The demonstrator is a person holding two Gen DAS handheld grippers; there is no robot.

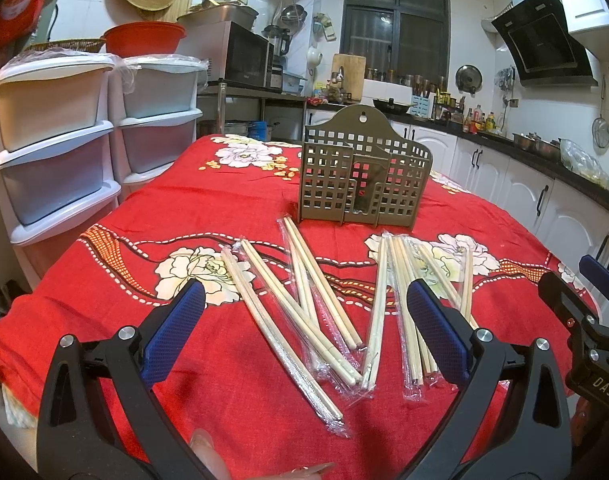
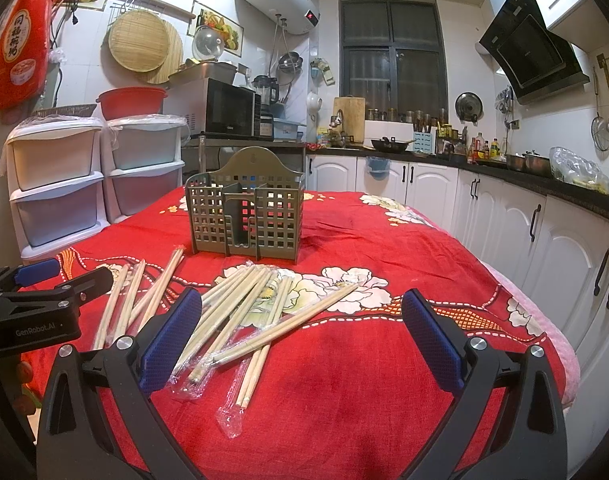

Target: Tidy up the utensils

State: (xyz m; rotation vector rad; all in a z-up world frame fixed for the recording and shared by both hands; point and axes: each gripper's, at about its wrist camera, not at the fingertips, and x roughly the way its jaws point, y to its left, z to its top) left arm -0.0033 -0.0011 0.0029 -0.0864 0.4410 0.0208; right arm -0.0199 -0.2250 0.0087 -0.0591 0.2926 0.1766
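Several pairs of wooden chopsticks in clear plastic sleeves lie scattered on the red floral tablecloth (image 1: 104, 292), in a left bunch (image 1: 300, 304) and a right bunch (image 1: 416, 288). An olive-green perforated utensil holder (image 1: 362, 172) stands upright behind them, empty as far as I can see. My left gripper (image 1: 304, 320) hovers open above the left bunch, nothing between its blue pads (image 1: 174, 328). In the right wrist view the same chopsticks (image 2: 244, 312) lie left of centre, the holder (image 2: 246, 212) beyond them. My right gripper (image 2: 302, 332) hangs open over bare cloth (image 2: 364, 380).
White drawer units (image 1: 56, 152) stand off the table's left side. White cabinets (image 2: 504, 224) under a dark counter run along the right. The right gripper's body (image 1: 584, 320) shows at the right edge, the left gripper's body (image 2: 36, 308) at the left edge.
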